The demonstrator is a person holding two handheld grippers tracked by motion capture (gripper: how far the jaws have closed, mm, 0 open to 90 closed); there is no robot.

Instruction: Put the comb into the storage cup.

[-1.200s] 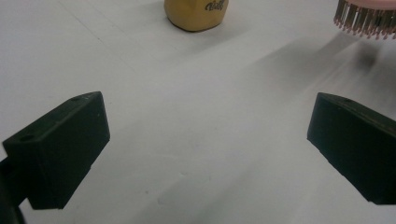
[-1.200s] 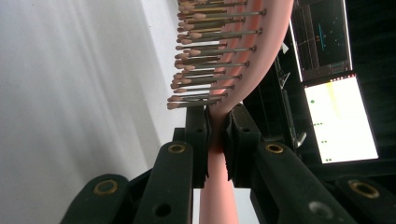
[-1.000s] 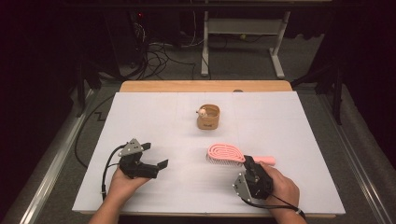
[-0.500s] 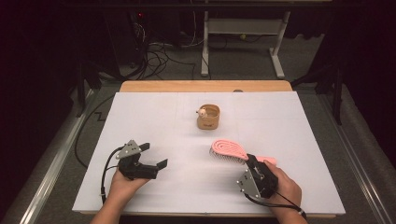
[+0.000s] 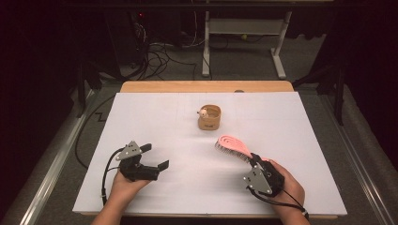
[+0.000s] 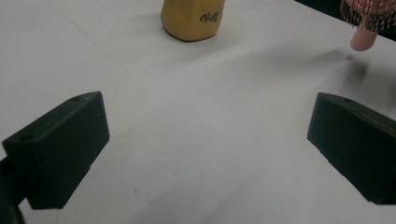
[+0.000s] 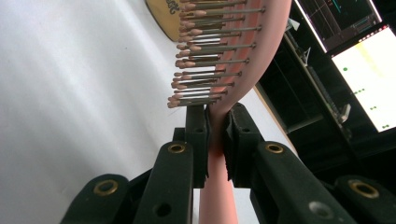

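Since the earlier frame the pink brush [image 5: 233,145] is lifted off the white table [image 5: 155,117] and its head now points toward 10 o'clock, with the right gripper [image 7: 215,135] pinching its neck between pressed jaws. The tan cup [image 5: 209,117] stands at 11 o'clock from the brush, well apart, nothing between them. The left gripper [image 5: 156,156] rests at 9 o'clock from the brush, jaws spread and empty.

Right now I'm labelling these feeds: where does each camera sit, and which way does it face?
High view: above the person's side, facing forward and down on the white table; both forearms show.
Left gripper view: rides the left gripper, facing the tan cup; open jaws show.
Right gripper view: rides the right gripper, clamping the pink brush.
All share cup and brush.
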